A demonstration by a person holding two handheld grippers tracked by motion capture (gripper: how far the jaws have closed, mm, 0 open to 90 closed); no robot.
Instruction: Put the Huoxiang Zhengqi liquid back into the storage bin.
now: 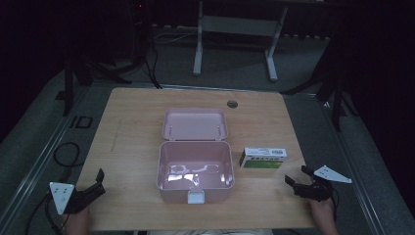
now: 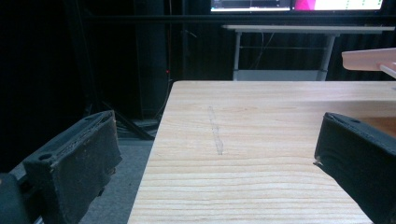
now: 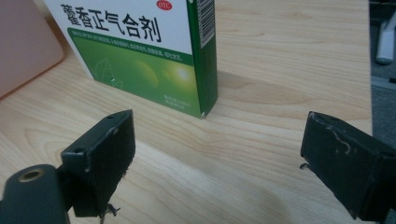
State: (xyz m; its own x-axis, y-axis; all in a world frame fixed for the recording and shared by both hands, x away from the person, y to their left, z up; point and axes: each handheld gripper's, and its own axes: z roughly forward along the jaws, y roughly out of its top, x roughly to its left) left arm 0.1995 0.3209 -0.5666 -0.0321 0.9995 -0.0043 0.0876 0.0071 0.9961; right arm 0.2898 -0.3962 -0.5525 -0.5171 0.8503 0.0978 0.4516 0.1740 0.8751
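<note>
A pink plastic box (image 1: 195, 171) stands open in the middle of the wooden table (image 1: 132, 127), its lid (image 1: 195, 124) laid back behind it. Nothing lies inside it. To its right lies a white and green medicine carton (image 1: 263, 157) (image 3: 140, 46). My right gripper (image 1: 296, 177) (image 3: 217, 163) rests near the table's front right corner, open, with its jaws wide apart and pointing at the carton a little way off. At the front left corner my left gripper (image 1: 98, 182) (image 2: 215, 158) is open too, with bare table between its jaws.
A round cable hole (image 1: 232, 104) sits near the table's far edge. The box lid's edge (image 2: 369, 59) juts in at the right of the left gripper view. Beyond the table stand a white desk frame (image 1: 235, 29), dark stands and floor cables.
</note>
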